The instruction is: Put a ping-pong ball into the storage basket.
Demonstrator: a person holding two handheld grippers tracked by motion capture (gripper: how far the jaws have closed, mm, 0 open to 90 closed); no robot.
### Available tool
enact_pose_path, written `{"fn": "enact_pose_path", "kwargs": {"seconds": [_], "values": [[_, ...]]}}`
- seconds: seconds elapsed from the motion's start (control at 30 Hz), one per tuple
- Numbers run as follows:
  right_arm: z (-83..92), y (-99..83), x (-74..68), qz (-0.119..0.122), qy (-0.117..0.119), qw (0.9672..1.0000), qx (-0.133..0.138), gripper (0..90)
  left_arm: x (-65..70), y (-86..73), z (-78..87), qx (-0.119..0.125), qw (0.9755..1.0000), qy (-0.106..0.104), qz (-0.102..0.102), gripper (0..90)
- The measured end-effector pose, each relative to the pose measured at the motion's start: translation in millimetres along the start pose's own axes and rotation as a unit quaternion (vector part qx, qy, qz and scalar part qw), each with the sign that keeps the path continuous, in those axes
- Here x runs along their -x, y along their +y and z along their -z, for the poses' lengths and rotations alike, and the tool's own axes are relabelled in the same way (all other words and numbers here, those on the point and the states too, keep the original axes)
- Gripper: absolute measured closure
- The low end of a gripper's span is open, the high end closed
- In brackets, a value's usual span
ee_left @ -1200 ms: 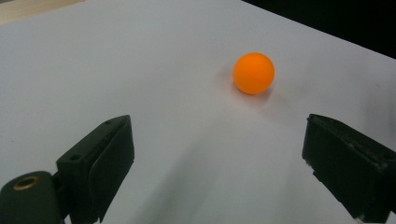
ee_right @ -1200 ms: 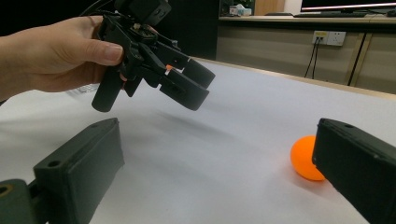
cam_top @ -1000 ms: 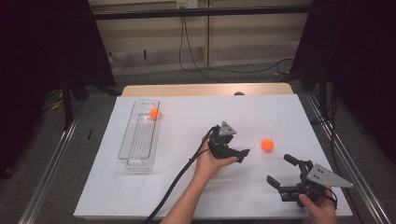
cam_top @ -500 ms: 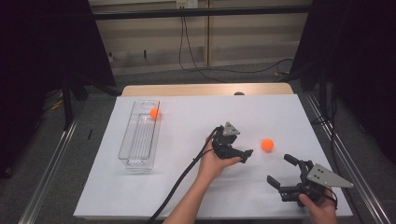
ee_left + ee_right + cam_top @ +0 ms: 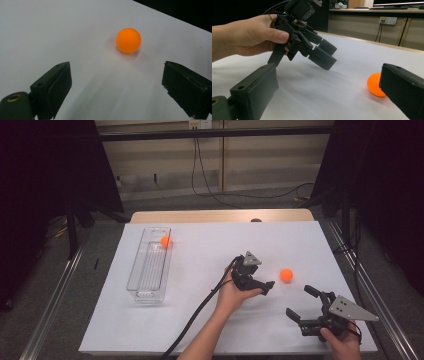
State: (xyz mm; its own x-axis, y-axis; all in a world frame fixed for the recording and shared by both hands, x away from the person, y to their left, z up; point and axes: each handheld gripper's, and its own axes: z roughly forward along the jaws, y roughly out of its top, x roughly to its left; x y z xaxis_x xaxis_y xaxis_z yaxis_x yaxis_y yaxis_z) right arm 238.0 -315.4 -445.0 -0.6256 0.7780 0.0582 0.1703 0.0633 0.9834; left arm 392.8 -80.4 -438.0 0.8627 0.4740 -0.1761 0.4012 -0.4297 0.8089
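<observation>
in your right gripper view the near jaw covers the right side of the ball (image 5: 374, 85), and your own jaws are cut off at the bottom edge. in the left gripper view both jaws also run off the bottom. from the high view, your right hand (image 5: 341, 346) is cut by the lower edge, and the ball in the tray (image 5: 148, 290) is too small to tell whether it touches the wall.

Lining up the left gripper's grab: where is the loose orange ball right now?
In the high view the orange ball lies on the white table sheet, right of centre, just beyond the left gripper and its open jaws, untouched.
</observation>
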Motion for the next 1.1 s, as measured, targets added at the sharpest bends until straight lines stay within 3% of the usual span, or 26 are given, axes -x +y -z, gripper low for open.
{"fn": "enact_pose_path", "kwargs": {"seconds": [1.1], "values": [[0.1,-0.1,0.3,0.001,0.0,1.0,-0.001,1.8,3.8,5.9,-16.7,-0.004,1.0,-0.007,0.005,9.2]]}}
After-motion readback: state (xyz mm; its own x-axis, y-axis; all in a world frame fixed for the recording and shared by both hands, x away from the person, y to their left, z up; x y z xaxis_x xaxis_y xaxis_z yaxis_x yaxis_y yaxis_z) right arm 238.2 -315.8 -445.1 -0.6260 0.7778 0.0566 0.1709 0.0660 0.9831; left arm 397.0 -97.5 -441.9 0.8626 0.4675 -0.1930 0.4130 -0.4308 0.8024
